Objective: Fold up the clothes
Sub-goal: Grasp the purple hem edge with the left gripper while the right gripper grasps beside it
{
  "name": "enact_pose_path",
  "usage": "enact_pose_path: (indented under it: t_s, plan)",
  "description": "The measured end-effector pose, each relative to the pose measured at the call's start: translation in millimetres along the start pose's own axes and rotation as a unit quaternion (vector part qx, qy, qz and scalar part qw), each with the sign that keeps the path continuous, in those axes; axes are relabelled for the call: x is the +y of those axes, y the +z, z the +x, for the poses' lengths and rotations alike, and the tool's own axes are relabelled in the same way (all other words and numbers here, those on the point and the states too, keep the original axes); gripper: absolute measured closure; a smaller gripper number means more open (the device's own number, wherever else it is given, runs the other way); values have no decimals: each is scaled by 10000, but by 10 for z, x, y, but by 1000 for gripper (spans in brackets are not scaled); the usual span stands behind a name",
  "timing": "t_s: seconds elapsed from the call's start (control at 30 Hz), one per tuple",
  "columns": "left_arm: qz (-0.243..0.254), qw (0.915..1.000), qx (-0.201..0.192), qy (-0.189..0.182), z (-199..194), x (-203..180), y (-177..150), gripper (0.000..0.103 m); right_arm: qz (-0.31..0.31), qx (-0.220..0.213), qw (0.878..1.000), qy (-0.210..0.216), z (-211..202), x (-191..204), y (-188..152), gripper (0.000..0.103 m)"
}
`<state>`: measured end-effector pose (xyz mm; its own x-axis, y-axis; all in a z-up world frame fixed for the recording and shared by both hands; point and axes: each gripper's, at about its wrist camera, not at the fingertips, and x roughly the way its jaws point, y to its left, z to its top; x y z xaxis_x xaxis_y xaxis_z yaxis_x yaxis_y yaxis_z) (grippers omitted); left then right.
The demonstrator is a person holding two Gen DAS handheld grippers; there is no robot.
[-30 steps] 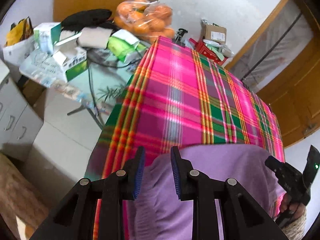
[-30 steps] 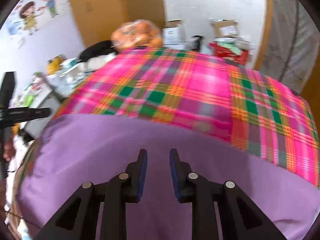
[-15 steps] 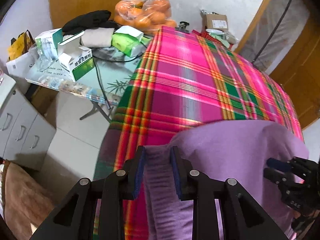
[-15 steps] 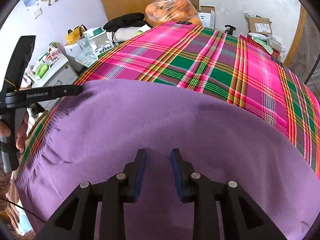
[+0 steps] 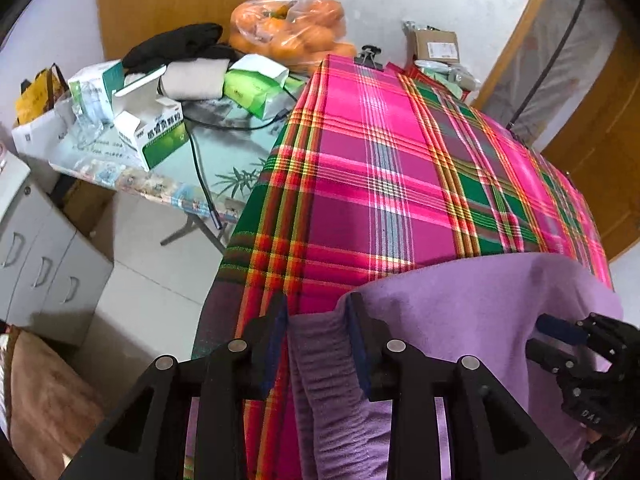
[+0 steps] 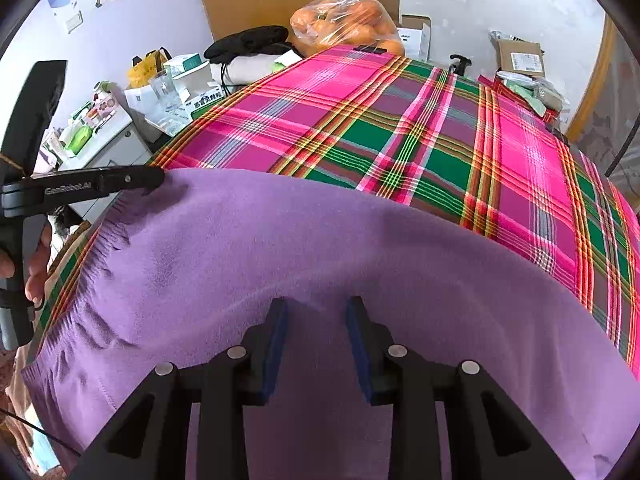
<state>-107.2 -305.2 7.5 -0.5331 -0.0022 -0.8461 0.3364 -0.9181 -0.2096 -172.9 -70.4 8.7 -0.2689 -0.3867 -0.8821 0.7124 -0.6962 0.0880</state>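
At the far left, beyond the table edge, stood a grey cabinet point(image 5: 36, 264) and a cluttered side table point(image 5: 224, 160) bearing a green-and-white box point(image 5: 160, 136), with a black garment point(image 5: 176, 44) behind it and a bag of oranges point(image 5: 292, 28) further along. The pink, green and red plaid tablecloth point(image 5: 384, 176) covered the table where you worked, held at its far edge by a black binder clip point(image 5: 370, 58).

The purple garment point(image 6: 320, 248) lay flat across the near part of that cloth, its ribbed hem running along the left side toward you. Your left gripper point(image 5: 318, 316) pointed down at the garment's left corner. Its fingers stood apart, and the ribbed hem lay between them without either pad visibly pressing on it. In the right wrist view, the same gripper showed from the side, its tip resting at the garment's far left corner, with your left hand point(image 6: 34, 256) wrapped around its handle.

Further right, your right gripper point(image 6: 316, 316) hovered over the middle of the garment, close to its surface. Its jaws were opening, the fingers apart with only flat purple fabric seen beneath the gap, nothing clamped. At the far right, cardboard packages point(image 6: 520, 58) sat behind the table.
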Motion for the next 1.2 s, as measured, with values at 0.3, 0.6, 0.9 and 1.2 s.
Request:
enact_pose_path:
  t_s: [0.3,0.6,0.9,1.2]
  plan:
    - [331,9992,-183,-92,-125,-11,17,71,10,-391,9992,102,-102,-64,137,62]
    - [822,9966,-50,27,-44,-183,65,71,-530,-247,9981,-197,123,7,444,60]
    - [1350,9905,164,197,158,-351,69,70,-854,-212,9961,-69,341,22,632,56]
    - [1461,9889,255,-18,158,-283,60,63,-1236,-160,9920,208,388,61,623,47]
